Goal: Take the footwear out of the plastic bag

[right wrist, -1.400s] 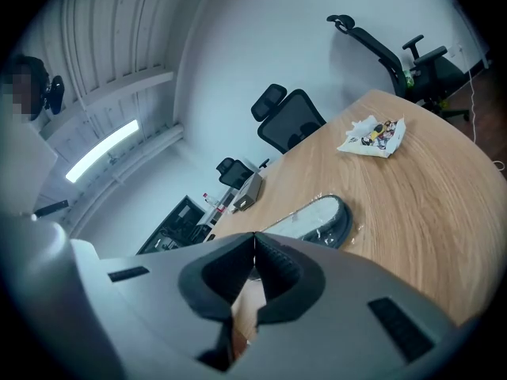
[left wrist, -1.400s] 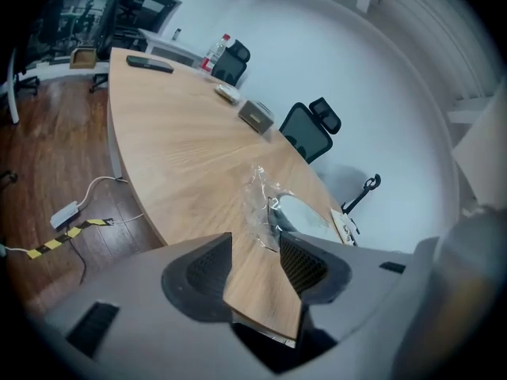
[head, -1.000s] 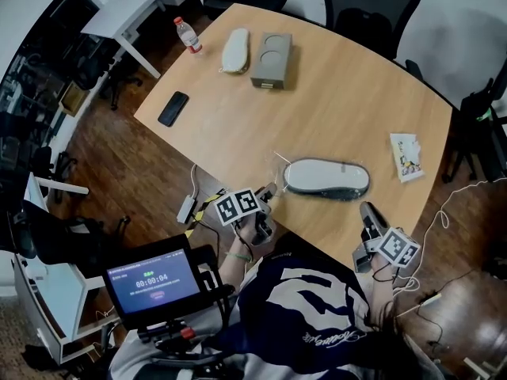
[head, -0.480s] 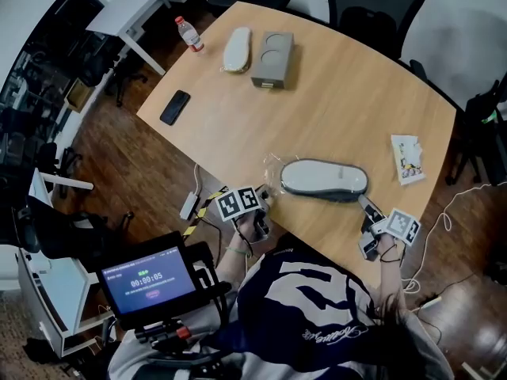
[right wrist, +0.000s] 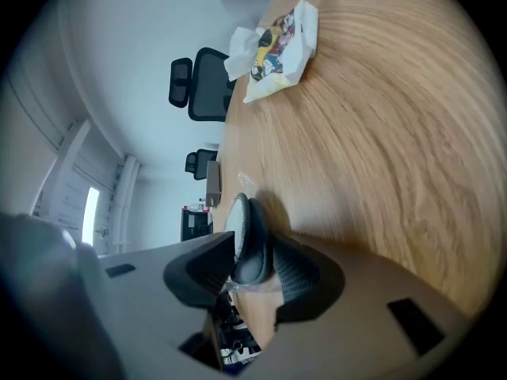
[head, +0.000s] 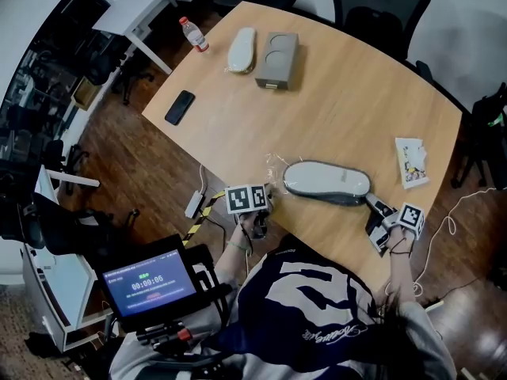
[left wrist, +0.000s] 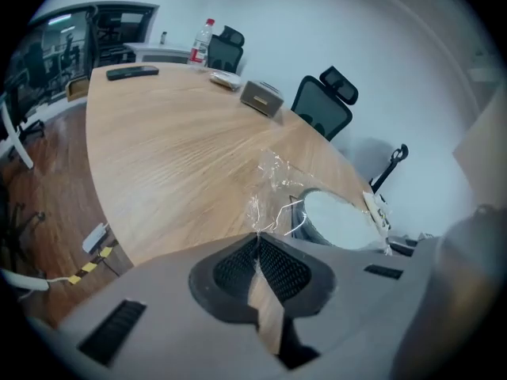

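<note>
A grey slipper with a white sole (head: 326,182) lies in a clear plastic bag (head: 277,167) near the table's front edge. My left gripper (head: 265,204) is at the bag's left end, shut on a crinkled tuft of the plastic (left wrist: 269,192); the slipper (left wrist: 342,220) lies just beyond it. My right gripper (head: 374,206) is at the slipper's right end. In the right gripper view that rounded end (right wrist: 252,244) fills the gap between the two pads and touches both, with plastic film around it.
At the table's far end lie a second slipper (head: 240,50), a grey box (head: 276,59) and a water bottle (head: 193,33). A phone (head: 180,107) lies at the left edge, a printed packet (head: 411,163) at the right. Office chairs ring the table; a screen (head: 149,282) stands near the person.
The left jaws have gone from wide open to shut on the bag's edge. The right gripper moved up from the table's edge to the slipper's right end and took it between its jaws.
</note>
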`<state>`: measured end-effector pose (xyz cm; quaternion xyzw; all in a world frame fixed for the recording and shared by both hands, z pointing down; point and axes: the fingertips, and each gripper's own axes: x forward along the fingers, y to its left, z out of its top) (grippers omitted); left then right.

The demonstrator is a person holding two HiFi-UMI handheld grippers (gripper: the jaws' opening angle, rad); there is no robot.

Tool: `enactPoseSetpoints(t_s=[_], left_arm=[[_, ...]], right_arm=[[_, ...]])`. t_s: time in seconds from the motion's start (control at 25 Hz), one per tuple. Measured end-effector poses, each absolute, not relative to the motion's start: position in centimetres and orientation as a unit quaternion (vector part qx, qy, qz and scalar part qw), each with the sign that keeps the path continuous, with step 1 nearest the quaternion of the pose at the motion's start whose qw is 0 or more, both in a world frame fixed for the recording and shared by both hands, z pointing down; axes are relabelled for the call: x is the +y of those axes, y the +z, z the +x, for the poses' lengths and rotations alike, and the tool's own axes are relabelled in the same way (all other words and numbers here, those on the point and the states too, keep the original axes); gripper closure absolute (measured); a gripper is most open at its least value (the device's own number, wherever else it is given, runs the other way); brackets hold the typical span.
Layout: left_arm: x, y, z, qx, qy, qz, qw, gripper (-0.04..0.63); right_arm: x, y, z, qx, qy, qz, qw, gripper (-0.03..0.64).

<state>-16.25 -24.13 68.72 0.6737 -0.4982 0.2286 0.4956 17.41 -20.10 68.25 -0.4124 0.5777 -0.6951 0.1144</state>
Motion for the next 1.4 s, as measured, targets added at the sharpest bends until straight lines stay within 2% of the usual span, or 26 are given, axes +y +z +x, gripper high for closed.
enactPoseSetpoints(t_s=[0.16, 0.32, 0.36, 0.44, 0.56, 0.68, 0.76, 1.12, 1.4], left_arm=[[-23.9, 68.7, -15.6, -0.492, 0.276, 0.686, 0.460, 0.586], [-23.7, 68.9, -15.4, -0.491, 0.274, 0.685, 0.463, 0.588], [-23.7, 68.9, -15.4, -0.490, 0.269, 0.684, 0.469, 0.588], [-23.8, 69.0, -15.5, -0.489, 0.264, 0.682, 0.475, 0.588], [-23.9, 68.9, -15.6, -0.490, 0.265, 0.682, 0.474, 0.588], [-24.0, 68.8, -15.6, -0.493, 0.263, 0.681, 0.474, 0.588], [-24.0, 68.9, -15.7, -0.494, 0.261, 0.680, 0.475, 0.588], [-24.2, 69.0, -15.9, -0.498, 0.251, 0.675, 0.483, 0.588], [-24.3, 68.9, -16.0, -0.500, 0.241, 0.672, 0.490, 0.588]], right_arm=[[-20.5, 68.3, 16.6, 0.592, -0.698, -0.391, 0.103, 0.469], [-21.1, 67.8, 15.3, 0.612, -0.700, -0.349, 0.115, 0.466], [-21.4, 67.6, 15.2, 0.612, -0.702, -0.339, 0.132, 0.450], [-22.1, 67.1, 15.1, 0.607, -0.706, -0.326, 0.164, 0.375], [-22.9, 67.0, 15.2, 0.606, -0.703, -0.330, 0.171, 0.357], [-23.5, 67.6, 15.5, 0.597, -0.705, -0.339, 0.177, 0.396], [-23.4, 68.4, 15.6, 0.590, -0.707, -0.354, 0.161, 0.585], [-23.3, 68.4, 15.3, 0.605, -0.699, -0.361, 0.126, 0.591], [-21.5, 67.3, 18.6, 0.619, -0.677, -0.380, 0.119, 0.592]])
